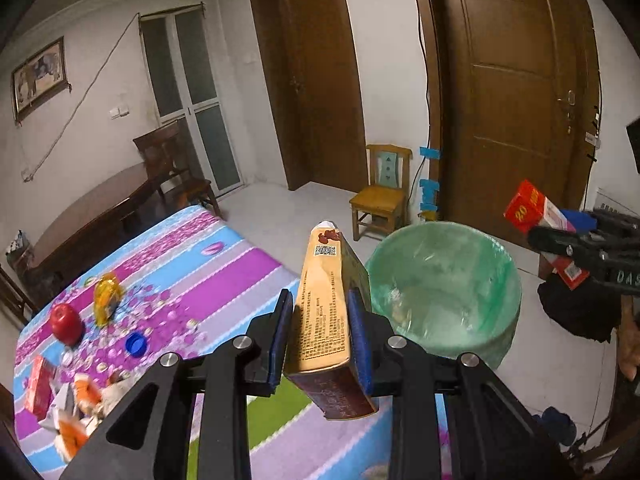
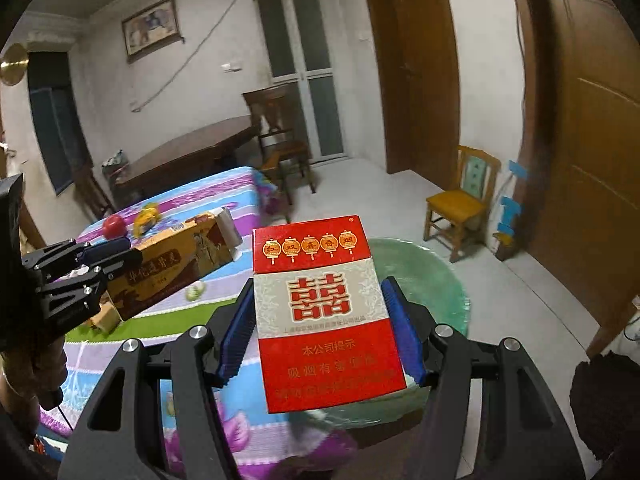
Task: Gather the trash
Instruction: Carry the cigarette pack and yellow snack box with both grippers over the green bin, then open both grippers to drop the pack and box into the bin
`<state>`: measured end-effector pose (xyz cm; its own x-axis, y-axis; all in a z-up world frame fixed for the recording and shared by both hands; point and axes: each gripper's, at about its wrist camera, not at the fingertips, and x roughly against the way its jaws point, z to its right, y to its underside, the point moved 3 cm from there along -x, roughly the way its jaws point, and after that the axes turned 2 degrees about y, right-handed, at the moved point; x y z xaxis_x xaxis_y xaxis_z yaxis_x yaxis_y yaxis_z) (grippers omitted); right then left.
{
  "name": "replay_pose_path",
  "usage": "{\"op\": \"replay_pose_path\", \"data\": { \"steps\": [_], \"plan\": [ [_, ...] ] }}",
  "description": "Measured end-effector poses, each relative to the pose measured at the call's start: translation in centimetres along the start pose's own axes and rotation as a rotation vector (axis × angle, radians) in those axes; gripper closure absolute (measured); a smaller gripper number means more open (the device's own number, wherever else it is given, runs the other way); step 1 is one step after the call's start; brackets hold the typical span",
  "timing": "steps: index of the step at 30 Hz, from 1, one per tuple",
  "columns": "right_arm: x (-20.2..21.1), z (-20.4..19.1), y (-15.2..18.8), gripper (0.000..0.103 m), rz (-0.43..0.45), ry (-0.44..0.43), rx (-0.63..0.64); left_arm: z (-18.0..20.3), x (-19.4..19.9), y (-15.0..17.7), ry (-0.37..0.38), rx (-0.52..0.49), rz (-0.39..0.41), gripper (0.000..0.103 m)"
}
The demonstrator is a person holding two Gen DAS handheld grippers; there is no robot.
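Right up close, my left tongs (image 1: pixel 320 336) are clamped on the brown medicine box (image 1: pixel 326 312), held over the table (image 1: pixel 224 264) edge just beside the green-lined bin (image 1: pixel 448 292). My right tongs (image 2: pixel 320 332) grip the red cigarette pack (image 2: pixel 322 312) by its sides, with the bin's rim showing just behind it. I'd carry each box well over the liner's middle before letting go, one at a time, so nothing clips the rim. Wrappers (image 1: pixel 76 408) wait on the table.
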<state>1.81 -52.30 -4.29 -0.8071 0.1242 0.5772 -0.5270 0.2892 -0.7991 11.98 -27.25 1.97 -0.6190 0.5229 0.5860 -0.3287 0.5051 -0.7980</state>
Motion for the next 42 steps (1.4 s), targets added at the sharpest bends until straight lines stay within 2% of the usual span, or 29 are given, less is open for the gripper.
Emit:
{"op": "replay_pose_path", "data": {
  "steps": [5, 12, 18, 24, 25, 27, 30, 39, 42],
  "plan": [
    [-0.9, 2.0, -0.4, 0.044, -0.031, 0.029, -0.045, 2.1, -2.3, -2.3, 0.020, -0.031, -0.004, 0.073],
    [-3.1, 4.2, -1.5, 0.044, -0.111, 0.063, -0.095, 5.8, -7.3, -5.0, 0.055, -0.087, -0.053, 0.073],
    [-5.1, 5.1, -1.6, 0.044, -0.162, 0.097, -0.101, 7.1, -12.1, -5.7, 0.121, -0.076, -0.136, 0.073],
    [-7.2, 5.9, -1.2, 0.043, -0.199, 0.110, -0.110, 8.0, -15.1, -5.0, 0.199, -0.076, -0.194, 0.072],
    [-7.7, 6.1, -1.2, 0.043, -0.209, 0.123, -0.100, 8.0, -15.5, -4.9, 0.190, -0.072, -0.206, 0.070],
    [-8.4, 6.5, -1.4, 0.032, -0.213, 0.165, -0.106, 7.7, -16.2, -4.7, 0.150, -0.064, -0.215, 0.064],
    [-8.4, 6.8, -1.3, 0.031, -0.202, 0.158, -0.122, 6.7, -16.1, -4.6, 0.128, -0.044, -0.201, 0.060],
    [-8.3, 6.7, -1.3, 0.031, -0.197, 0.157, -0.123, 5.4, -14.9, -4.0, 0.075, -0.039, -0.173, 0.060],
    [-7.9, 6.3, -1.2, 0.031, -0.188, 0.168, -0.114, 5.2, -14.1, -3.6, 0.038, -0.053, -0.156, 0.055]
  ]
}}
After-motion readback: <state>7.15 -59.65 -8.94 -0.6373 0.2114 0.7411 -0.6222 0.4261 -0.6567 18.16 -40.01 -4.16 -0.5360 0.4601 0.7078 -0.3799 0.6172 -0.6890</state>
